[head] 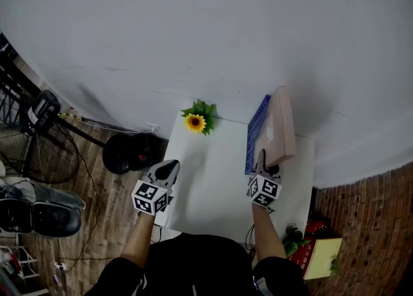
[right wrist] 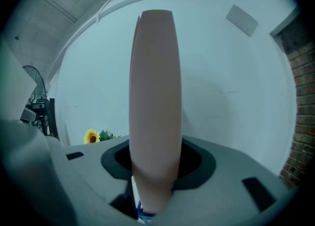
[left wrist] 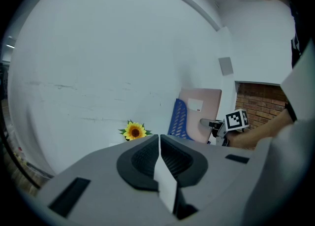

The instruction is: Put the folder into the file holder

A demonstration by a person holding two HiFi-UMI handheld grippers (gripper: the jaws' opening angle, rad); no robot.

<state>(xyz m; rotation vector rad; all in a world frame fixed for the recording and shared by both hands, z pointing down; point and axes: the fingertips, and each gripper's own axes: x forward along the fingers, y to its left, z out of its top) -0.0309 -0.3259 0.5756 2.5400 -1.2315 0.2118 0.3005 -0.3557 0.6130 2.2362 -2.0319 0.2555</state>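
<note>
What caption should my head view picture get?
Right gripper holds a pink folder upright by a blue file holder on a white table.

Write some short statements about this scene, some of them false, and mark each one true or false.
1. The pink folder stands between the jaws of the right gripper. True.
2. The left gripper holds the sunflower. False: its jaws are together and empty; the sunflower stands at the far edge of the table.
3. The file holder is blue. True.
4. The folder lies flat on the table. False: it stands upright.
</note>
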